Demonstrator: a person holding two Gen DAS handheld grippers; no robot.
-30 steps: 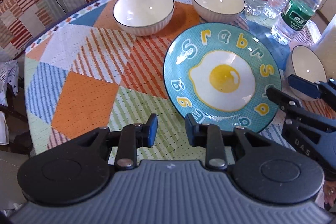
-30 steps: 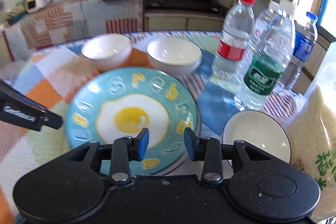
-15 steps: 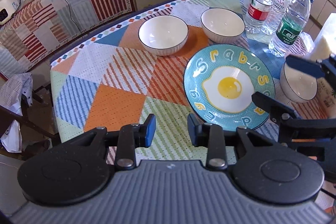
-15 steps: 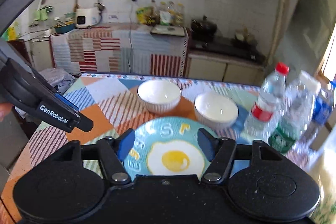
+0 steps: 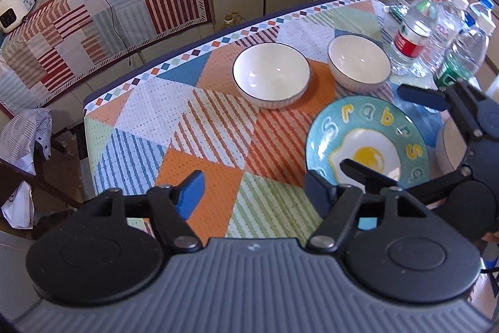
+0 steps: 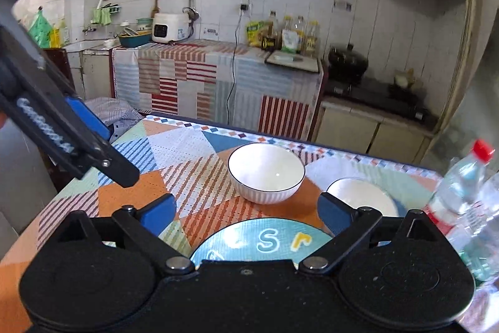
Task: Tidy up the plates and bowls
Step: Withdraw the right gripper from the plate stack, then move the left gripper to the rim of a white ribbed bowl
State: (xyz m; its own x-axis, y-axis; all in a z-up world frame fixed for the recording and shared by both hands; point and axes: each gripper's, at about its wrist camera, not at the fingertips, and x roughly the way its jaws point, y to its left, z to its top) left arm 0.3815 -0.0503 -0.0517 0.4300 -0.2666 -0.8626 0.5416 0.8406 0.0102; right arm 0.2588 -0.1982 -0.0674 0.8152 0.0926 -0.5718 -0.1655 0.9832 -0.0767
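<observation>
Two white bowls [image 5: 271, 79] are seen at 12 o'clock past the egg plate [image 5: 366, 142]. Right gripper [image 6: 246, 213] is nearer; both it and the left gripper [image 5: 254, 188] are held wide apart, empty.

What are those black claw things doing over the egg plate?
A person holds a gripper in each hand to tidy dishes. The left gripper and right gripper are both open, holding nothing. The fried-egg plate and two white bowls sit untouched on the table, beside water bottles.
</observation>
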